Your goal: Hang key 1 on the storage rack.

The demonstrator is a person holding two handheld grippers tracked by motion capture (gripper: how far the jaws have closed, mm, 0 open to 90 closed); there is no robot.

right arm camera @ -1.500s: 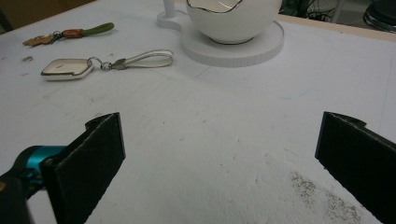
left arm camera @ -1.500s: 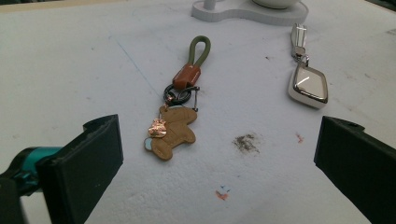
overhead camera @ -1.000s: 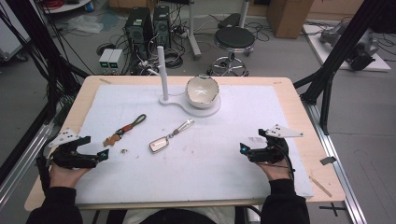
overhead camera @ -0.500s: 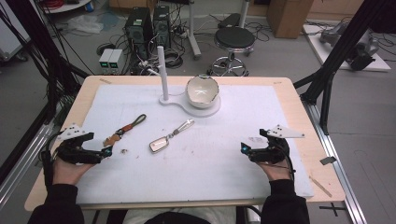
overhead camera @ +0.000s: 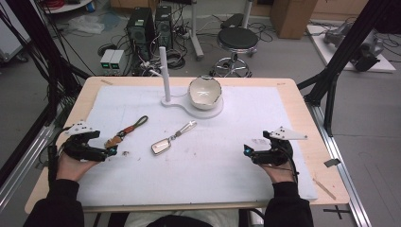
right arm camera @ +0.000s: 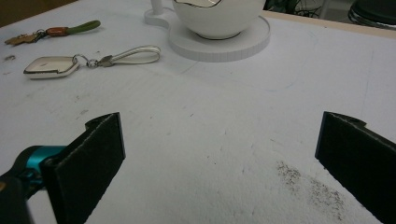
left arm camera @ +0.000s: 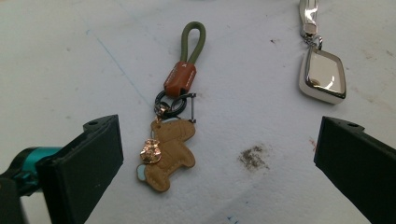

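Left gripper view: the left gripper (left arm camera: 215,172), jaws wide and empty, lines up on the dog-charm keychain (left arm camera: 172,126) for a clean pickup.

The white mat (overhead camera: 208,156) on the wooden bench (overhead camera: 302,118) lies bare across its whole near and right part — from the white bowl (overhead camera: 204,92) on its round white stand down to the near edge nothing stands in the way. The right gripper (overhead camera: 249,151), jaws wide apart, has flat open mat ahead of it up to that bowl. Left of the bowl a thin white upright post (overhead camera: 163,73) rises from the same stand — the one tall obstacle. Below the bowl lie two low things: the silver key fob with a white strap (overhead camera: 172,138), and left of it the green-looped keychain with a brown leather dog charm (left arm camera: 170,144), which sits between the wide-open jaws of the left gripper (overhead camera: 112,152), with free mat on either side.
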